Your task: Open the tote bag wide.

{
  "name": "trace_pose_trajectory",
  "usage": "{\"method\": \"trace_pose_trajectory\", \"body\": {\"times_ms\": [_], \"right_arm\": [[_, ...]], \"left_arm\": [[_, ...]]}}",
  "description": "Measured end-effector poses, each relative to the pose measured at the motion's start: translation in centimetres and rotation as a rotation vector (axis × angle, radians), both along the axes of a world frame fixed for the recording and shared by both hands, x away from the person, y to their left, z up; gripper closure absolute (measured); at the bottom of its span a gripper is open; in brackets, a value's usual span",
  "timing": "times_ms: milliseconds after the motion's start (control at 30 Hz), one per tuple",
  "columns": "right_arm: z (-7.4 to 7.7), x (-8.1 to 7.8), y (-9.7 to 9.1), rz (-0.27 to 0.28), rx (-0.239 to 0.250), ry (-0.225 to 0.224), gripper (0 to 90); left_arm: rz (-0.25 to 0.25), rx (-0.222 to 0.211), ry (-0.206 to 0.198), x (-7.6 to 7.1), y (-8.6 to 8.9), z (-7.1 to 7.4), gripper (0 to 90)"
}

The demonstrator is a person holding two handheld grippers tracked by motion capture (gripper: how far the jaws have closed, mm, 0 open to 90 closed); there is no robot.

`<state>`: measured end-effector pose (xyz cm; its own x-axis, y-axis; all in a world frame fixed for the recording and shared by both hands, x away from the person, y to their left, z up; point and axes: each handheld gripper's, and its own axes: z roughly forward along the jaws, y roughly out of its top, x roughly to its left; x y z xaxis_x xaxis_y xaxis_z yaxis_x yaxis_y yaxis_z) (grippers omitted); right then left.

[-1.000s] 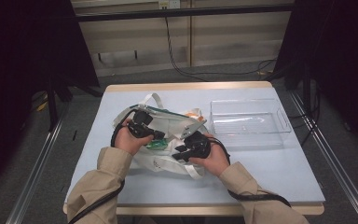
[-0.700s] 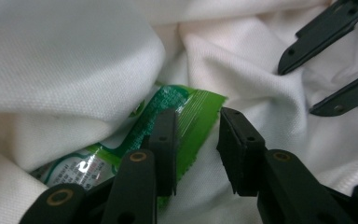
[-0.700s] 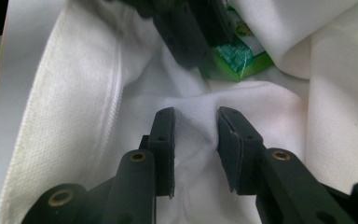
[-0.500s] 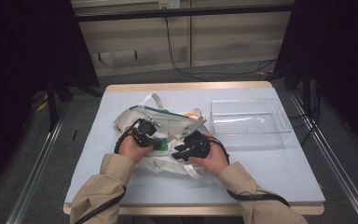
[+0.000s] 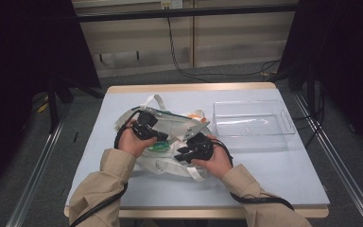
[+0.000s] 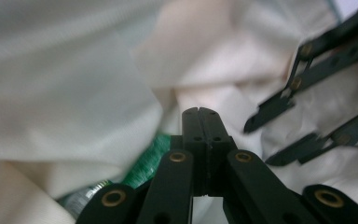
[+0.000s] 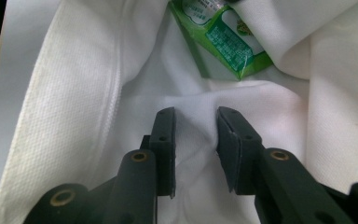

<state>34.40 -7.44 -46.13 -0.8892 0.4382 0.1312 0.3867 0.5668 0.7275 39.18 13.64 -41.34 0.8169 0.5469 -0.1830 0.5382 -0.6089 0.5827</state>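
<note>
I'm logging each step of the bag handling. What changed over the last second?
The left gripper drew slightly back toward the person across the white bag, and its jaws have just closed fully; whether they pinch fabric is unclear. The right gripper kept its place, jaws partly open around a fold of bag. The clear tray stayed put.

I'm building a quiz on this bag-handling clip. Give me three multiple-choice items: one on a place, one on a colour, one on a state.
1. Where is the clear tray relative to the white bag in the high view?
A. to its right
B. to its left
C. under it

2. What colour is the package inside the bag?
A. red
B. green
C. blue

3. How do the left gripper jaws stand?
A. wide apart
B. around the tray's rim
C. closed together

Answers: 1 A, the tray sits right of the bag; 2 B, green wrapper shows among the fabric; 3 C, the jaws meet with no gap.
</note>
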Motion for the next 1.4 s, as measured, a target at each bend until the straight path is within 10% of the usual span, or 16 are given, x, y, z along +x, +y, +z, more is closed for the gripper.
{"method": "trace_pose_trajectory", "body": {"times_ms": [367, 667, 1067, 1267, 1400], "right_arm": [[0.0, 0.1, -0.2, -0.001, 0.003, -0.001, 67.1], [-0.1, 0.1, -0.2, -0.003, 0.000, -0.005, 66.1], [-0.1, 0.1, -0.2, -0.016, 0.004, 0.000, 60.0], [0.0, 0.2, 0.0, -0.008, 0.008, 0.001, 56.1], [0.0, 0.3, 0.1, -0.004, 0.004, 0.001, 55.4]], "left_arm": [[-0.027, 0.075, -0.017, -0.6, 0.5, -2.6, 66.9], [-0.006, 0.147, -0.052, -0.6, 0.0, -3.8, 82.1], [0.052, 0.061, 0.056, -0.1, 0.4, -2.0, 90.0], [0.060, -0.015, 0.077, 0.0, 0.4, -0.4, 90.0], [0.054, 0.015, 0.027, 0.2, 0.1, 0.4, 90.0]]}}
